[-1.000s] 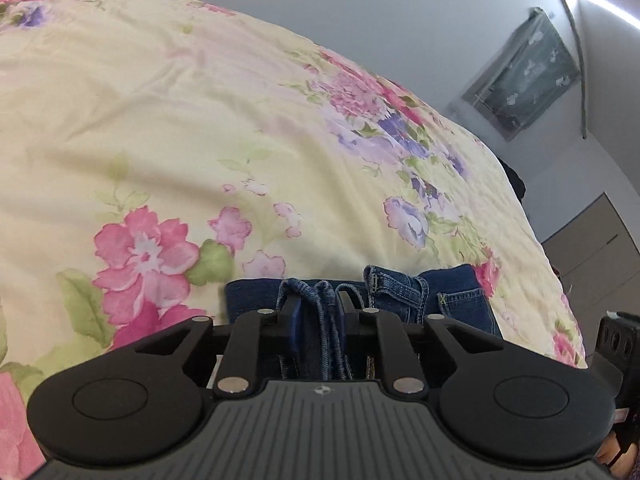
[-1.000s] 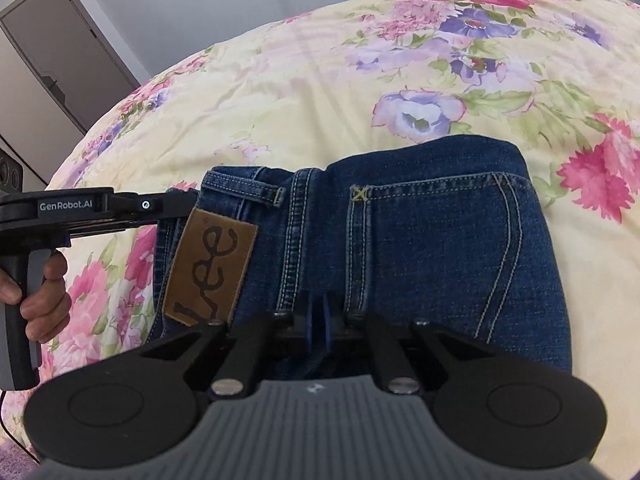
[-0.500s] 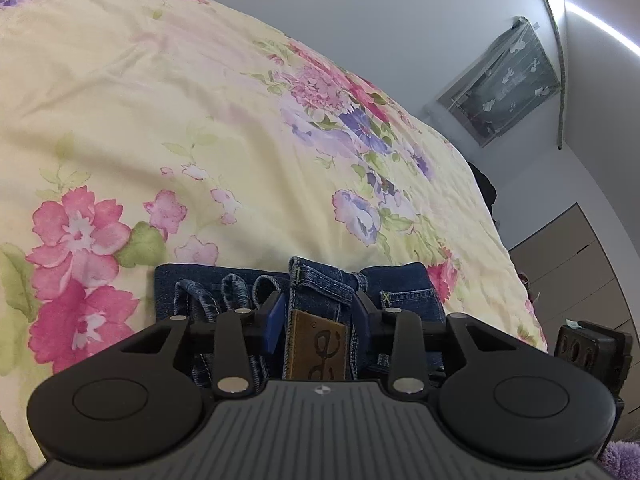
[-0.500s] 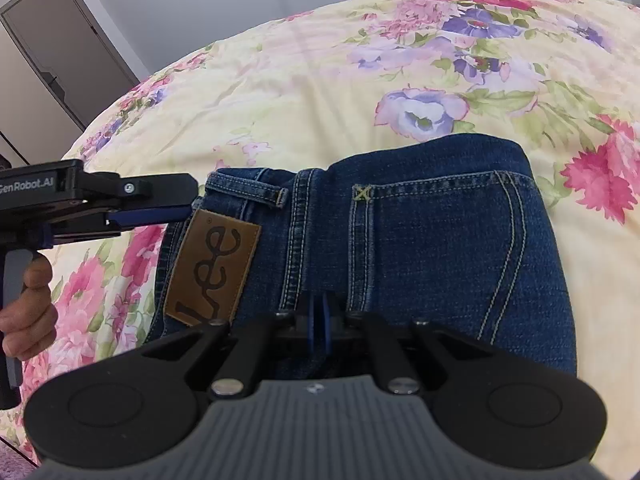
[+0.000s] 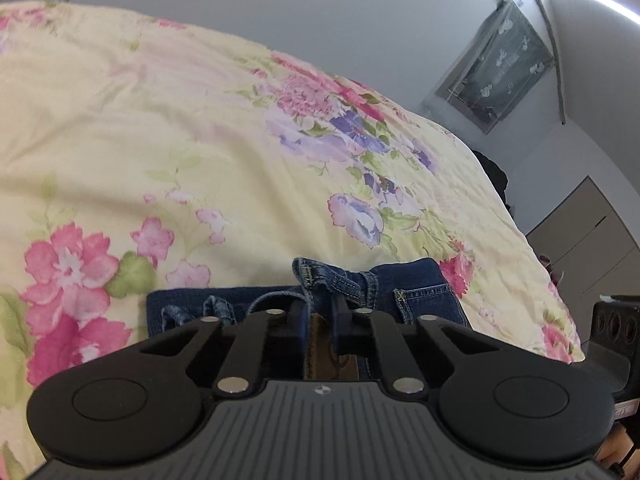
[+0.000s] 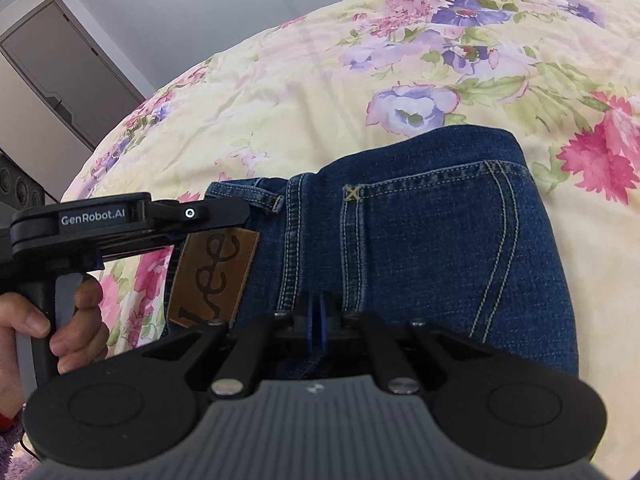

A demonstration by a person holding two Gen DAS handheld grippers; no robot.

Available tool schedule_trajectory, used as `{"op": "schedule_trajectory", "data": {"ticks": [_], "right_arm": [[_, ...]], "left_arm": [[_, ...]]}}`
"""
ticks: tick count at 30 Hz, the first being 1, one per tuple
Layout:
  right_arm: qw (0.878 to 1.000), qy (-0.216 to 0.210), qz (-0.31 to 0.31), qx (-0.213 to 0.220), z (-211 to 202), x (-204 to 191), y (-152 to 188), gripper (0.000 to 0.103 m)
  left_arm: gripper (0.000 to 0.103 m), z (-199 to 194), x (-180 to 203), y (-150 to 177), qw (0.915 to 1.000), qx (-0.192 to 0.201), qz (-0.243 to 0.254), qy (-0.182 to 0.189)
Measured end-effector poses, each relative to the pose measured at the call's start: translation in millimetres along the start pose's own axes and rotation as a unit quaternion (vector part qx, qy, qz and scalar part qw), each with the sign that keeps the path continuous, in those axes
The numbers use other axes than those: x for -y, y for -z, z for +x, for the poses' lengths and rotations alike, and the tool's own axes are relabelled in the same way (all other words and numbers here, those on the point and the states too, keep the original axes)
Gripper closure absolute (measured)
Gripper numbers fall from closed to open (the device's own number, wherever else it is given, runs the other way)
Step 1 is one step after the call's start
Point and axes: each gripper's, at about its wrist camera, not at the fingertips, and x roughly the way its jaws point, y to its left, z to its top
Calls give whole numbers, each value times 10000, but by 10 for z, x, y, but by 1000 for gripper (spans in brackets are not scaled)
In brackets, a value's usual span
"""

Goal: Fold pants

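On the bed's floral quilt point(image 6: 304, 92) lie the folded jeans point(image 6: 420, 240), near its edge. Left claw point(image 5: 321, 320) clamps their waistband by the leather patch point(image 6: 214, 276); right claw point(image 6: 317, 320) pinches denim. Grey walls, a wardrobe door point(image 6: 60, 64) behind.

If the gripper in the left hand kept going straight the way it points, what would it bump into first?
Probably the folded dark blue denim jeans: the left gripper already seems closed on their waistband, with the flowered yellow bedspread beyond.

"GenRobot.AI" on left gripper point(image 6: 224, 216) body; "Lee" on brown leather patch point(image 6: 214, 276) of jeans point(image 6: 420, 248) waistband.
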Motion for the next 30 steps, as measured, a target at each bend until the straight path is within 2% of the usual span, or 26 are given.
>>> {"op": "schedule_trajectory", "data": {"ticks": [3,5,9,11,13,14,17,21,26,30], "right_arm": [[9995,10,-277,170,-260,-83,-27,97],[9979,136,-519,359,-473,-122,-54,74],[9901,807,-1012,536,-811,-92,-149,75],[9891,987,-967,513,-873,41,-189,76],[9891,1111,-832,485,-854,175,-229,84],[9889,1147,-810,487,-819,236,-257,89],[9884,1198,-742,557,-663,313,-352,96],[9898,1044,-787,568,-307,290,-524,96],[9899,1245,-665,97,208,388,-571,98],[9884,1347,-692,72,407,449,-520,100]], "left_arm": [[93,-201,112,-62,9994,100,336,-10],[93,-270,119,-76,9991,87,413,-63],[93,-231,-73,1,9993,-8,240,-271],[93,-161,-215,87,9992,-61,116,-390],[93,-98,-348,155,9992,-89,-105,-367],[92,-78,-389,174,9993,-86,-168,-330],[91,-50,-480,214,9992,-83,-281,-255],[85,-25,-571,250,9994,-112,-255,-187],[82,38,-650,275,9997,-105,-228,-81],[81,75,-682,284,9996,-91,-253,-55]]}}
